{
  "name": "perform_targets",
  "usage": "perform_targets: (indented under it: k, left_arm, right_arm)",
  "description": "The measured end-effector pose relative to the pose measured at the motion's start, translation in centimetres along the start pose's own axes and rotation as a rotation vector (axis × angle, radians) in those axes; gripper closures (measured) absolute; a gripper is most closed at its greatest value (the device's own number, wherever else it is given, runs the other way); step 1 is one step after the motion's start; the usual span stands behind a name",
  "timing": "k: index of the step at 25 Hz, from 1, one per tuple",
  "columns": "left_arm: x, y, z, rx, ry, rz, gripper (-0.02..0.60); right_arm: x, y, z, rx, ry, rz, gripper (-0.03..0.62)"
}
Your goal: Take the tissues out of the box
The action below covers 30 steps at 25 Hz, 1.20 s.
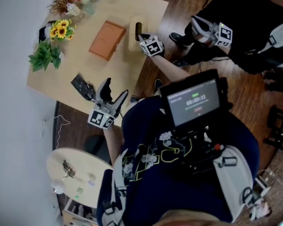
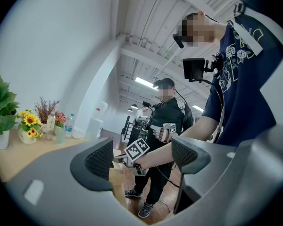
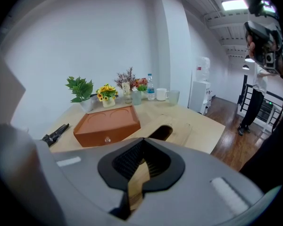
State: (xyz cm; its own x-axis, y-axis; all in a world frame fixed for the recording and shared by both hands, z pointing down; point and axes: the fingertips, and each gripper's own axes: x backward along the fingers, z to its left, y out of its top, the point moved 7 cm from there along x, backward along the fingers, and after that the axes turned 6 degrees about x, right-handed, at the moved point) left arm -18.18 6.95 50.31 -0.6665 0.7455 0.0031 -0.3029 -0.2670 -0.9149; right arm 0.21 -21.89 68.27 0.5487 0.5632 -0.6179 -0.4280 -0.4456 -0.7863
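While the right gripper (image 3: 140,163) is held over the near end of the wooden tissue box (image 1: 133,37), its jaws are seen closed together with nothing gripped. Only a sliver of the box's pale wood shows through the seam between them. Whether the tips touch the lid cannot be told. The left gripper (image 2: 144,157) is held wide open and empty at the near edge of the table (image 1: 114,72), just right of a black tool (image 1: 82,86).

The box's near end is covered by the right gripper in that gripper's own view. The inside of the oval slot (image 3: 160,133) is dark, so no tissue can be made out.

The box lies at the table's right edge, right of an orange-brown case (image 1: 106,40). Its long axis runs near to far and its slot is turned upward.
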Motion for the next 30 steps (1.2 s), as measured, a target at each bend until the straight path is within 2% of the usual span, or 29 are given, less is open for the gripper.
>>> perform_targets:
  k: [12,18,21,27,30]
  left_arm:
    - [0.0,-0.1,0.5,0.026,0.0,-0.015,0.209]
    - [0.0,-0.5,0.6,-0.006,-0.024,0.005,0.209]
    - [-0.1,-0.4,0.6,0.015,-0.018,-0.006,0.209]
    - [-0.2,-0.2,0.4,-0.013,-0.033,0.004,0.209]
    - [-0.2,0.0,0.4,0.004,-0.023,-0.007,0.209]
  right_arm:
    - [0.5,0.2,0.6,0.008,0.02,0.0,0.594]
    - [0.8,0.3,1.0,0.011,0.029,-0.001,0.594]
    - [0.9,0.4,1.3,0.012,0.035,-0.008,0.594]
    - [1.1,0.6,1.9,0.013,0.048,-0.023,0.594]
    - [1.2,0.7,2.2,0.015,0.054,-0.029,0.594]
